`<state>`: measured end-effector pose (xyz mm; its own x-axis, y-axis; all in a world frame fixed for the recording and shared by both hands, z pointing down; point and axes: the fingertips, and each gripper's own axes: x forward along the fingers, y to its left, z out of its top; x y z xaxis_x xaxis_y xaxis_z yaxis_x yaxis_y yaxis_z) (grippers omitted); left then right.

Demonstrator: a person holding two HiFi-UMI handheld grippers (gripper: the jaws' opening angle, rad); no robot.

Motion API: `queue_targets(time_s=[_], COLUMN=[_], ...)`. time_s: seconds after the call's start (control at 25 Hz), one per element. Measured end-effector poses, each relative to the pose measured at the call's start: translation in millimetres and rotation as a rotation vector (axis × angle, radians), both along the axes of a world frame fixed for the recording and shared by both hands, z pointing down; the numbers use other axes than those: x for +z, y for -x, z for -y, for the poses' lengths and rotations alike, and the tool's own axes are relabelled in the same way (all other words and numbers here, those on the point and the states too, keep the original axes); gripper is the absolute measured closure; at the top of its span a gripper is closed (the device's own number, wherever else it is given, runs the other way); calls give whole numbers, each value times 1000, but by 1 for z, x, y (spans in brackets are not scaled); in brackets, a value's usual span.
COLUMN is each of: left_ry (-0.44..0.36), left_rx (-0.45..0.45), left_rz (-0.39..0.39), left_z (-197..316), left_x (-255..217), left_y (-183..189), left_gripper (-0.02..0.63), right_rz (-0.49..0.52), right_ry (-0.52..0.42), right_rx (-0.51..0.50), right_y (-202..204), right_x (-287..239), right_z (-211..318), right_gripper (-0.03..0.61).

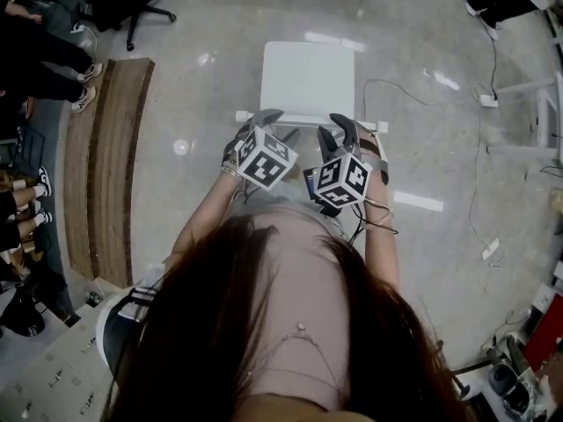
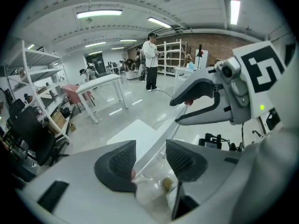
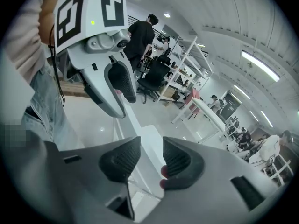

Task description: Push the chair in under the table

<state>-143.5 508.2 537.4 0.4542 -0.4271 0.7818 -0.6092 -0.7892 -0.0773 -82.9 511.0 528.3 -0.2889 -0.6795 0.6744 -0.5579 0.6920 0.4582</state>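
A white chair stands right in front of me in the head view, its seat [image 1: 308, 77] pointing away and its backrest top rail [image 1: 303, 120] nearest me. My left gripper [image 1: 253, 126] is at the rail's left part and my right gripper [image 1: 341, 132] at its right part. In the left gripper view the jaws [image 2: 150, 155] stand open astride the white rail [image 2: 161, 141], with a gap beside it. In the right gripper view the jaws [image 3: 150, 157] are also open, the rail [image 3: 142, 148] running between the pads.
A long brown wooden surface [image 1: 110, 165] lies on the floor side to the left. People's feet [image 1: 84, 86] and a black office chair [image 1: 132, 7] are at the far left. Cables [image 1: 479, 104] trail on the shiny floor to the right. A white table [image 2: 100, 80] stands further off.
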Motion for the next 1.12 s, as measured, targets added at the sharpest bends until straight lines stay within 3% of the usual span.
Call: queue_targets(time_s=[0.68,0.8,1.12], left_ry=[-115,-139,-151], left_rx=[111,101,137], left_rz=[216,219,219], left_z=[14,19,18], left_x=[34,34,32], left_y=[1,1,0], left_gripper=[394,439,451], right_rz=[-93,-96,-122], right_ry=[50,54,38], right_rx=[3,9,20], right_y=[0,0,2], right_x=[34,37,39], right_z=[13,13,14], right_gripper=[434,434,432])
